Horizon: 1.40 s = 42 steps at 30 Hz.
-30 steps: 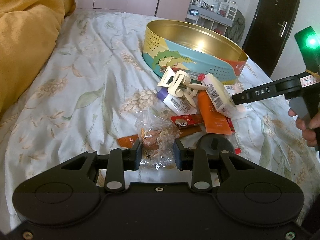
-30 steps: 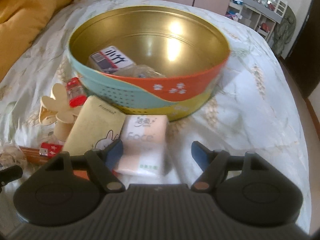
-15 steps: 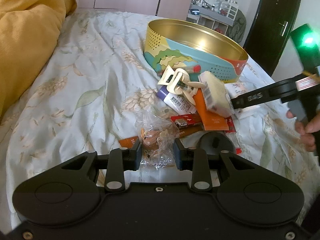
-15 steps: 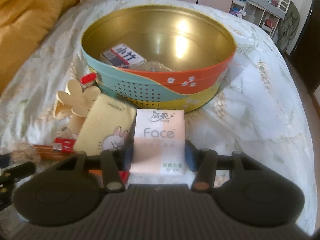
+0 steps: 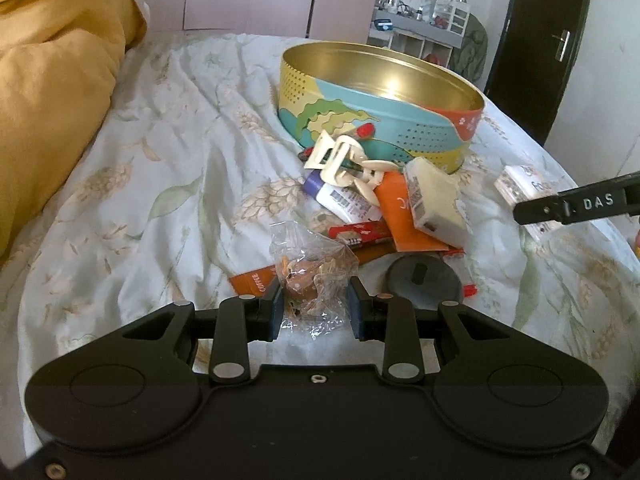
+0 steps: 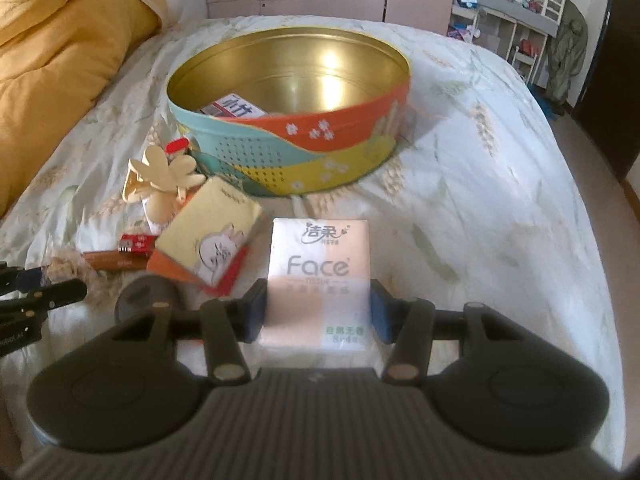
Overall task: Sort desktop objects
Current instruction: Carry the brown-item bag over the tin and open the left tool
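A round printed tin [image 5: 400, 128] [image 6: 304, 148] stands on the bed with a small box [image 6: 234, 108] inside. In front of it lies a heap: a cream hair claw [image 5: 344, 160] [image 6: 160, 176], a yellow rabbit tissue pack [image 5: 436, 200] [image 6: 212, 236], a white tube [image 5: 340, 198], orange and red sachets [image 5: 404, 216] and a dark disc [image 5: 420, 280]. My left gripper [image 5: 316, 312] is shut on a clear plastic snack bag [image 5: 316, 276] at the heap's near edge. My right gripper [image 6: 318, 312] is shut on a white "Face" tissue pack [image 6: 318, 272] [image 5: 524, 184], right of the heap.
A yellow duvet [image 5: 52, 92] [image 6: 60, 64] is bunched along the left of the bed. The floral sheet [image 5: 180, 152] spreads left of the heap and right of the tin. A dark door [image 5: 548, 40] and a shelf unit [image 6: 504, 12] stand beyond the bed.
My right gripper went from open to shut on the white tissue pack and drew back from the tin with it. The left gripper stays on the clear bag.
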Available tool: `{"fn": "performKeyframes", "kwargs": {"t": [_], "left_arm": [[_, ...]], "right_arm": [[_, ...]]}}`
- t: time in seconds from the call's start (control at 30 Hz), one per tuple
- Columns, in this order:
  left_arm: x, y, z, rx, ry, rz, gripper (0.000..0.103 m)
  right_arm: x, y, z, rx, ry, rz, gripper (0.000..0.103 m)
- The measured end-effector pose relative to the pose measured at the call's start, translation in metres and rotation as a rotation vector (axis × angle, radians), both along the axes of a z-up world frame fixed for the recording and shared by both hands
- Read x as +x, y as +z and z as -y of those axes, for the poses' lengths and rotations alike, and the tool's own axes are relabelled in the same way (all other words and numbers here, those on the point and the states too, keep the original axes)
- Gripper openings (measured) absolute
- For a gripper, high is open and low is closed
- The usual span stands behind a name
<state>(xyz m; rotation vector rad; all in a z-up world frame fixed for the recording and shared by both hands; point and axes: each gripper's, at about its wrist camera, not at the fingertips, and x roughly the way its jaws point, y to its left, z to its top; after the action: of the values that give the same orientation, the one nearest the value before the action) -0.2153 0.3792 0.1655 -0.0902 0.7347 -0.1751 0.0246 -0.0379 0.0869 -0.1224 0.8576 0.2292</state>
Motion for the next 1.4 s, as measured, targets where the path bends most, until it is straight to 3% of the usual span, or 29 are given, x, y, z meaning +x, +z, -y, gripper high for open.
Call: {"fn": "performKeyframes", "kwargs": {"t": [0.63, 0.97, 1.4], "left_arm": [[-0.007, 0.001, 0.013, 0.052, -0.038, -0.019, 0.03], [-0.002, 0.002, 0.009, 0.049, -0.014, -0.033, 0.03], [0.015, 0.041, 0.014, 0.02, 0.004, 0.042, 0.03]], "right_arm": [[-0.014, -0.009, -0.012, 0.066, 0.052, 0.013, 0.055], [-0.008, -0.006, 0.002, 0.142, -0.008, -0.002, 0.055], [-0.006, -0.005, 0.004, 0.168, -0.014, -0.006, 0.055]]}}
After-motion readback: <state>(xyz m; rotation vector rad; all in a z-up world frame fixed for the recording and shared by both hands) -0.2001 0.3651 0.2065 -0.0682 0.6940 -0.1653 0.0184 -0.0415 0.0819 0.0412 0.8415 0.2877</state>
